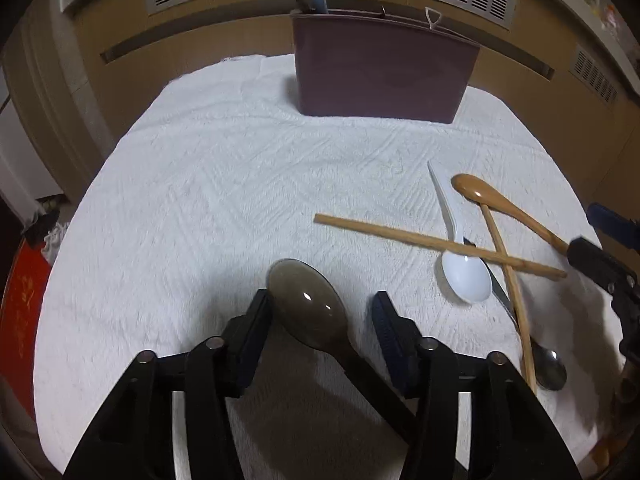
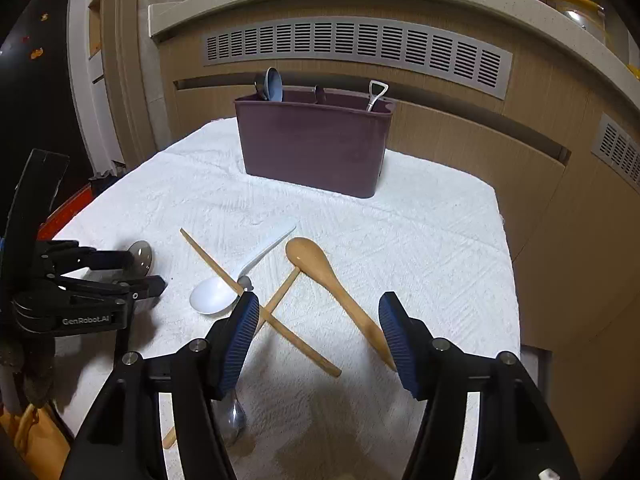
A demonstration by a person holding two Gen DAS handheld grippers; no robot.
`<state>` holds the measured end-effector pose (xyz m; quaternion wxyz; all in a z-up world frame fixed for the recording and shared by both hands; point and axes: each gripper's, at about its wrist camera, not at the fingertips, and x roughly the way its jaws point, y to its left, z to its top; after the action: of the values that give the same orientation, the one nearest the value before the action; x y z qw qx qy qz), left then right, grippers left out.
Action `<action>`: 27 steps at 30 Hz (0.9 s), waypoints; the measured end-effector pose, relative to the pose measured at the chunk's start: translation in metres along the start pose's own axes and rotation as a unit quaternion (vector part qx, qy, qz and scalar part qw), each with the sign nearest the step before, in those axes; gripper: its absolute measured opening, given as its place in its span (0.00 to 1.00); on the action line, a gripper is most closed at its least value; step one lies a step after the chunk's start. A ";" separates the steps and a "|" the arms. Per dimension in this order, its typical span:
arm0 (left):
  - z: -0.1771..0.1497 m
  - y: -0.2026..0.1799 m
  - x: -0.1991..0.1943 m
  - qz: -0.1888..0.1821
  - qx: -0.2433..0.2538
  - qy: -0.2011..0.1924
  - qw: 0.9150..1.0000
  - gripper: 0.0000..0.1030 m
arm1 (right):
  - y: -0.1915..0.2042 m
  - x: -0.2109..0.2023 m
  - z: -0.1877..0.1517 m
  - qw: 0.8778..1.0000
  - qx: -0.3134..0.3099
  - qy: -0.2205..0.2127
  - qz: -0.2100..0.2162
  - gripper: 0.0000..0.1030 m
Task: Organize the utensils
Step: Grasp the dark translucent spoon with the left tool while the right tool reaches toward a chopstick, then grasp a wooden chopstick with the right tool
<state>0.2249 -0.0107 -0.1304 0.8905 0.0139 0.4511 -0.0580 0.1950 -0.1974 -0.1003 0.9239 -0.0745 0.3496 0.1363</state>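
From the left wrist, the left hand-held gripper (image 1: 320, 316) is seen part open, its jaws astride a dark translucent spoon (image 1: 308, 300) lying on the white-towelled surface (image 1: 200, 200). The left pad appears to touch the bowl's edge, while the right pad stands clear, so no grip is made. Ahead stands a maroon utensil holder (image 1: 384, 68). To the right lie a white spoon (image 1: 464, 272), crossed chopsticks (image 1: 400, 234), a wooden spoon (image 1: 480, 194) and a metal spoon (image 1: 550, 368).

From the right wrist, the right hand-held gripper (image 2: 316, 320) is seen open and empty. The wooden spoon's (image 2: 320, 268) handle lies just inside its right finger, and the chopsticks (image 2: 276, 322) cross between the jaws. The holder (image 2: 312, 140) stands ahead, and the left hand-held gripper (image 2: 152, 272) is seen to the left.
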 end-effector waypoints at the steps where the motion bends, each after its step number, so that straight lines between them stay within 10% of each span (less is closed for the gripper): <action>1: 0.003 0.002 0.001 0.002 -0.003 -0.001 1.000 0.40 | 0.000 0.001 -0.001 1.000 0.000 0.000 0.000 0.58; 12: 0.006 0.015 -0.044 -0.029 -0.009 -0.056 0.998 0.33 | 0.012 -0.008 0.004 0.999 -0.039 -0.009 0.017 0.58; 21: 0.017 0.049 -0.100 -0.035 -0.031 -0.138 0.989 0.33 | 0.059 0.032 0.039 0.979 -0.159 0.052 0.118 0.58; 27: 0.012 0.074 -0.096 -0.066 -0.055 -0.141 0.986 0.33 | 0.075 0.073 0.054 0.966 -0.201 0.108 0.124 0.30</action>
<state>0.1871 0.0705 -0.0477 0.9388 -0.0735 0.3234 -0.0931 0.2585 -0.0987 -0.1117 0.8225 -0.2290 0.4193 0.3085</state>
